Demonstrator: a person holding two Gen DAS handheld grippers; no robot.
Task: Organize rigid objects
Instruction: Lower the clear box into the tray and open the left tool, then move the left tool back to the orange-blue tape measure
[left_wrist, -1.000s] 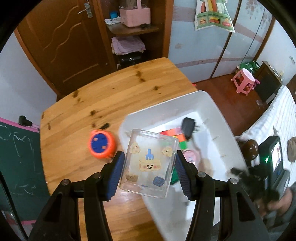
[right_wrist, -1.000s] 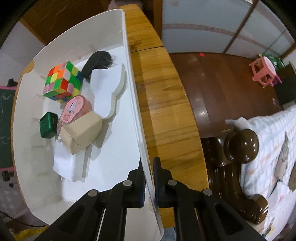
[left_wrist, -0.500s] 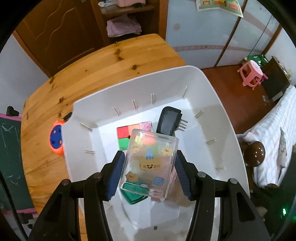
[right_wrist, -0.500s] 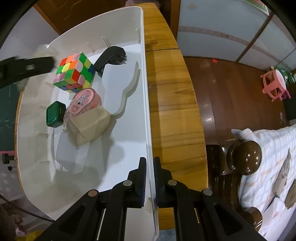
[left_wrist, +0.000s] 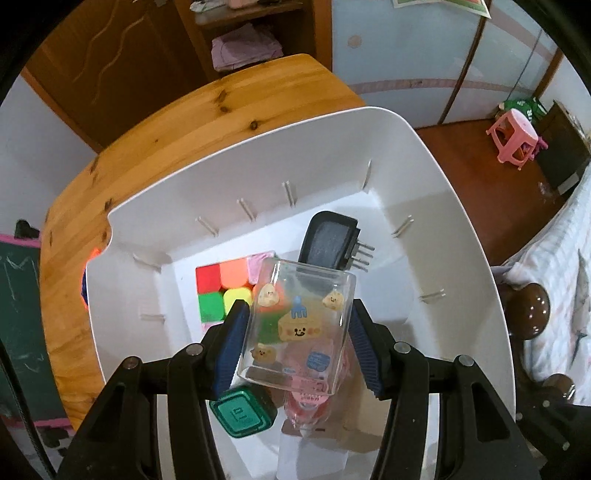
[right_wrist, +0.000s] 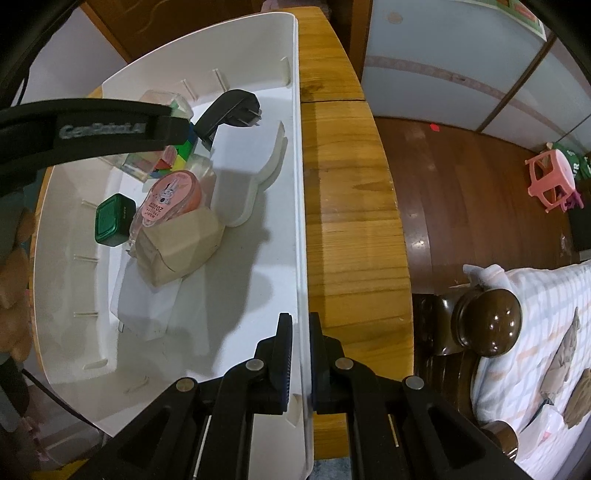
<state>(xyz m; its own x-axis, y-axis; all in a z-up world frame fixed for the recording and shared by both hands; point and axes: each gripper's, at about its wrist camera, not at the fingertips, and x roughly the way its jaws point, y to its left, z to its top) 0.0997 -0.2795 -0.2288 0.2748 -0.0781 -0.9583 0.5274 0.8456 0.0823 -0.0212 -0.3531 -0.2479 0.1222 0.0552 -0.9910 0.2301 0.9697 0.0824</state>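
Clear plastic, printed with small cartoon stickers, filled the middle of the left wrist view: a transparent box (left_wrist: 299, 325) was clamped between the blue-padded jaws of the left gripper (left_wrist: 297, 345), held above the inside of a white bin (left_wrist: 436, 192). The bin sat on a wooden worktop (left_wrist: 192, 114), its far rim running close to the worktop's far edge.

Inside the bin lay a multicoloured puzzle cube (left_wrist: 221, 291) toward the far left, partly behind the transparent box, and a black plug adapter (left_wrist: 328, 243) with its metal prongs pointing right. A green square case (left_wrist: 242, 415) lay nearer, just below the left jaw. A pink round container (right_wrist: 173, 197) rested beside a tan paper-wrapped parcel (right_wrist: 181, 247), and a white flat piece (right_wrist: 243, 173) lay against the bin's right wall. Seen from the right wrist, the left gripper's black arm crossed the bin's far left corner with the clear box under it.

The right gripper (right_wrist: 300, 332) had its jaws pinched on the bin's right wall, one finger inside the bin and one outside over the worktop.

Beyond the worktop, a pink stool (left_wrist: 515, 133) stood on the dark wooden floor, and a bed with a striped cover (right_wrist: 535, 332) and rounded brown posts lay at the right. An orange object (left_wrist: 88, 266) showed just past the bin's left wall, mostly hidden.
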